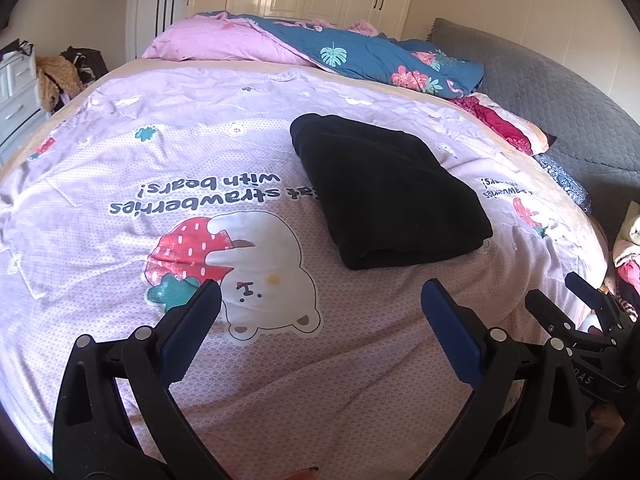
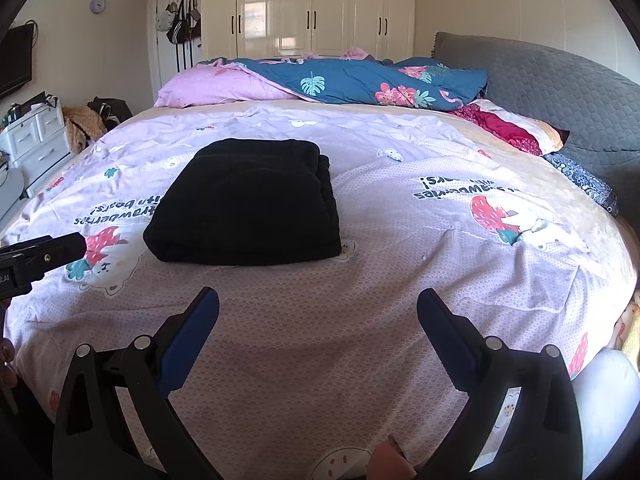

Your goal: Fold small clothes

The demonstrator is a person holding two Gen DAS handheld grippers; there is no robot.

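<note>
A black garment (image 1: 384, 192) lies folded into a thick rectangle on the lilac bear-print bedspread (image 1: 120, 168). In the right wrist view the black garment (image 2: 248, 212) rests left of centre on the bedspread (image 2: 400, 280). My left gripper (image 1: 320, 300) hovers open above the spread, short of the garment's near edge, with nothing between its blue pads. My right gripper (image 2: 318, 304) is also open and empty, nearer than the garment and to its right. The right gripper (image 1: 560, 300) shows at the left view's right edge. A finger of the left gripper (image 2: 60, 250) pokes in at the right view's left edge.
A pink and blue floral duvet (image 2: 340, 80) is heaped at the bed's far end before white wardrobes (image 2: 312, 8). A grey padded headboard (image 2: 560, 96) and red-patterned pillow (image 2: 516, 128) line the right side. White drawers (image 2: 36, 136) stand at the left. Clothes (image 1: 628, 256) pile beyond the bed's right edge.
</note>
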